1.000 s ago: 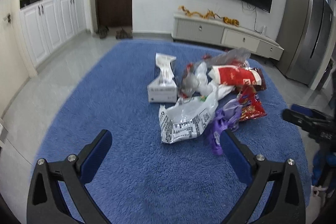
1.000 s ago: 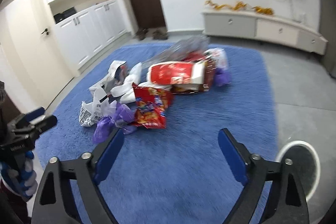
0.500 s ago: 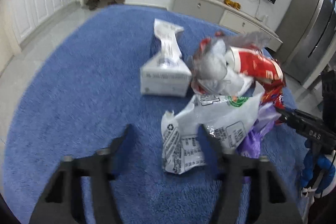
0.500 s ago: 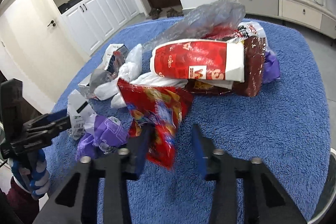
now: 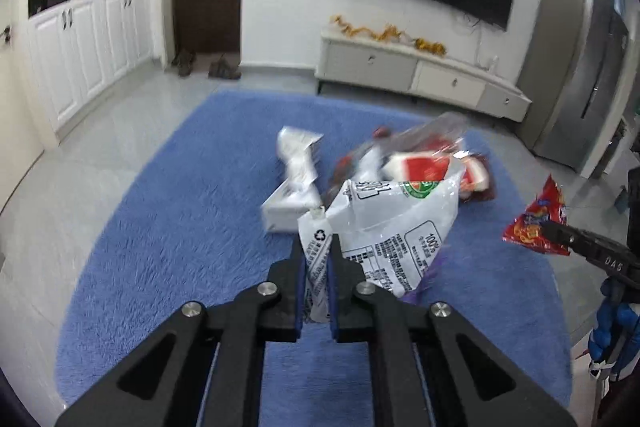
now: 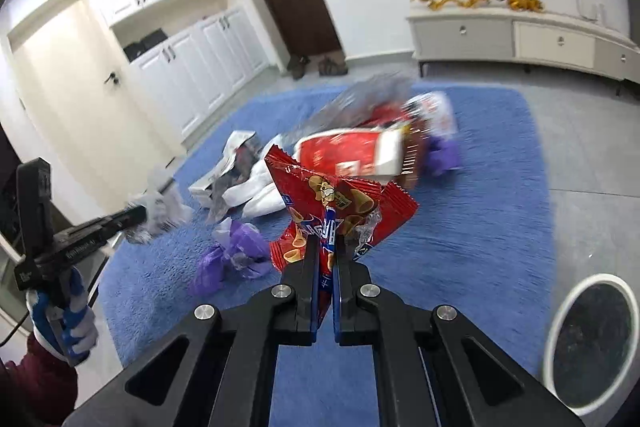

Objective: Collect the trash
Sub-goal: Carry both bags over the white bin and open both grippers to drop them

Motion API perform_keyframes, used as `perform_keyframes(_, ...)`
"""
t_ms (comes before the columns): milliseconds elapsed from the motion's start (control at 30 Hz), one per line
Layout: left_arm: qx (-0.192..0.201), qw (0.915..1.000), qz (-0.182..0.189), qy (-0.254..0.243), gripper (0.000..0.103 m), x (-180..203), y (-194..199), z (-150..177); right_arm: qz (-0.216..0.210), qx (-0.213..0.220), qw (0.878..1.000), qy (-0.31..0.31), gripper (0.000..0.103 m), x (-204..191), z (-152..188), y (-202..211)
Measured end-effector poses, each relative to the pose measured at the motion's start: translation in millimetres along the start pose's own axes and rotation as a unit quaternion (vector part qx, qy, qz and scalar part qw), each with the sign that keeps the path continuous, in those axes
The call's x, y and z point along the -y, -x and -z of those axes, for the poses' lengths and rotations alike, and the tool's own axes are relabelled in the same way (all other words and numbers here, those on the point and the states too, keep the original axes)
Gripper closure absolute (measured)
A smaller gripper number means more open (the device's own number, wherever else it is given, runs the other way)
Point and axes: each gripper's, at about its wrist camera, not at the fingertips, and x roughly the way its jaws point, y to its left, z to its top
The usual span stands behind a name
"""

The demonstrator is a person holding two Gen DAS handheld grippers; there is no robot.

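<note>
My left gripper (image 5: 316, 259) points level over the blue rug (image 5: 168, 227), jaws pinched on a corner of the white printed bag (image 5: 380, 227), lifted above it. My right gripper (image 6: 325, 259) holds the red snack packet (image 6: 336, 211) raised off the rug, jaws clamped on its lower edge, the bin (image 6: 560, 323) right of it.

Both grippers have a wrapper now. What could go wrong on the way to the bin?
The left gripper pinches only a corner of the white plastic bag, so it may slip free. The right gripper holds the red snack bag by its edge; the white-rimmed bin lies far right, easy to miss.
</note>
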Motion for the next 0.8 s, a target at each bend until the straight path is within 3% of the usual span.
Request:
perform_keyframes(200, 0.002, 0.9957, 0.069, -0.062, 0.095, 94, -5, -22, 0.075, 0.028, 0.996, -0.050, 0.098, 64, 19, 72)
perform_keyframes(367, -0.044, 0.9806, 0.150, -0.118, 0.095, 208, -53, -27, 0.166, 0.023, 0.977, -0.131, 0.098, 153, 44, 122)
perform_keyframes(567, -0.101, 0.9576, 0.196, -0.185, 0.095, 331, -119, -17, 0.221, -0.052, 0.958, -0.175, 0.097, 244, 64, 132)
perform_keyframes(800, -0.186, 0.9361, 0.190, -0.231, 0.094, 446, -204, 15, 0.228, -0.130, 0.941, -0.215, 0.094, 328, 73, 108)
